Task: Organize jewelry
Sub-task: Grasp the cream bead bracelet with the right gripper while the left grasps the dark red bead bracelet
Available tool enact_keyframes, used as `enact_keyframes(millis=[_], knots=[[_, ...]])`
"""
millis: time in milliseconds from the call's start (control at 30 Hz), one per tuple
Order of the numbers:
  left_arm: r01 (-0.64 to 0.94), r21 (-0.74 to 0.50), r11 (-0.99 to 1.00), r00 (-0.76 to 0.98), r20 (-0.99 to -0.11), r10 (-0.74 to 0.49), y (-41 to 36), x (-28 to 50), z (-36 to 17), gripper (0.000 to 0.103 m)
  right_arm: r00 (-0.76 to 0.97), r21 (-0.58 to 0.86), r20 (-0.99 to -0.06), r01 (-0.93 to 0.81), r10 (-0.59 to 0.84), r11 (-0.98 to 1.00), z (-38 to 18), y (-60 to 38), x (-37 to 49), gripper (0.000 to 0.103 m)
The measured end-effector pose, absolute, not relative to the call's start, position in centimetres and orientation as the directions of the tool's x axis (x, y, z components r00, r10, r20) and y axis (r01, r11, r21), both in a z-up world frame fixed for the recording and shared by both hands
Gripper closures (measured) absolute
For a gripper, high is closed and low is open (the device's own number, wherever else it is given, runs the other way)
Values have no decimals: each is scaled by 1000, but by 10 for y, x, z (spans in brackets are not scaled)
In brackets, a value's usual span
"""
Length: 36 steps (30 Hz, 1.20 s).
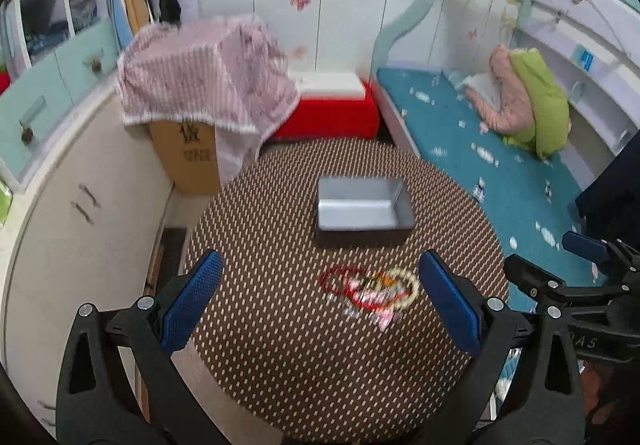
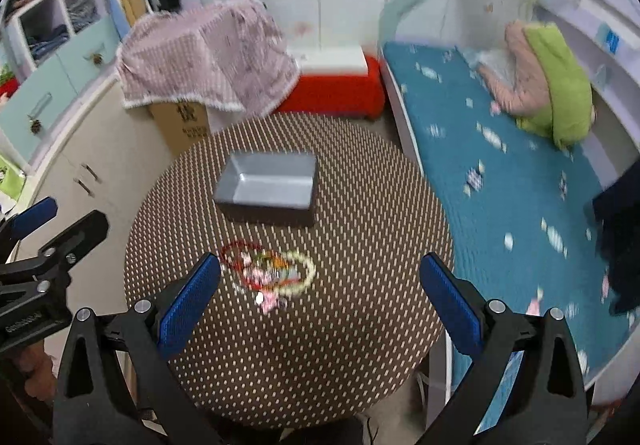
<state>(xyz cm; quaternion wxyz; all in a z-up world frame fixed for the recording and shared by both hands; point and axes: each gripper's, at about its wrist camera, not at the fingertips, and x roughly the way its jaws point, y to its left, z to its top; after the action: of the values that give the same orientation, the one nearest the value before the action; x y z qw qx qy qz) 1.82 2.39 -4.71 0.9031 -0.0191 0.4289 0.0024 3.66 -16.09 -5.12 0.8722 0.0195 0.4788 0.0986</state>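
Both grippers, the left gripper point(image 1: 320, 293) and the right gripper point(image 2: 320, 295), hovered with jaws spread wide and empty. Jewelry point(image 1: 370, 291) lay tangled at lower centre of the desk point(image 1: 280, 365), near the apparently empty grey tray point(image 1: 362, 211) above. Nothing seemed sorted yet; next likely came pinching one strand.
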Motion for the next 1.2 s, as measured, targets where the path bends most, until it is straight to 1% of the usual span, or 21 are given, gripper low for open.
enact_keyframes(millis=[200,300,467,600,733,800,833,867,967,1033,1100,1133,1167,1200], knots=[[3,-91,996,511,-856,-80,45,32,-82,5,411,167,-895,-52,173,985,-83,-159,46,7],[26,-125,992,474,-872,-123,55,38,-98,5,383,172,-910,-10,162,985,-96,-158,51,7],[15,-161,987,399,-904,-154,63,52,-125,5,356,174,-919,-19,169,985,-119,-148,63,9],[-24,-187,982,309,-936,-171,63,72,-158,5,327,175,-926,-71,189,982,-138,-140,75,22],[-82,-200,976,252,-952,-174,63,91,-184,6,288,164,-936,-148,201,975,-158,-135,95,32],[-116,-205,972,225,-958,-175,63,100,-195,12,269,162,-941,-171,204,972,-168,-134,105,37],[-136,-202,970,203,-964,-172,63,106,-203,21,255,172,-943,-180,215,969,-174,-135,111,39],[-147,-195,970,183,-969,-167,62,112,-210,24,243,175,-945,-188,218,966,-180,-136,118,40],[-173,-185,967,145,-976,-161,58,125,-227,24,204,167,-956,-207,209,964,-198,-137,132,47],[-177,-177,968,133,-979,-155,55,133,-235,24,180,164,-962,-219,205,962,-209,-138,140,53],[-176,-149,973,110,-985,-131,51,141,-246,25,164,158,-966,-230,198,960,-216,-137,143,55],[-179,-141,974,98,-987,-125,50,143,-250,29,153,152,-969,-238,191,959,-220,-137,144,55],[-184,-140,973,87,-988,-125,49,146,-254,30,144,147,-972,-249,187,957,-224,-135,144,55],[-190,-142,972,81,-988,-128,49,148,-257,30,140,144,-973,-257,184,956,-226,-134,144,55]])
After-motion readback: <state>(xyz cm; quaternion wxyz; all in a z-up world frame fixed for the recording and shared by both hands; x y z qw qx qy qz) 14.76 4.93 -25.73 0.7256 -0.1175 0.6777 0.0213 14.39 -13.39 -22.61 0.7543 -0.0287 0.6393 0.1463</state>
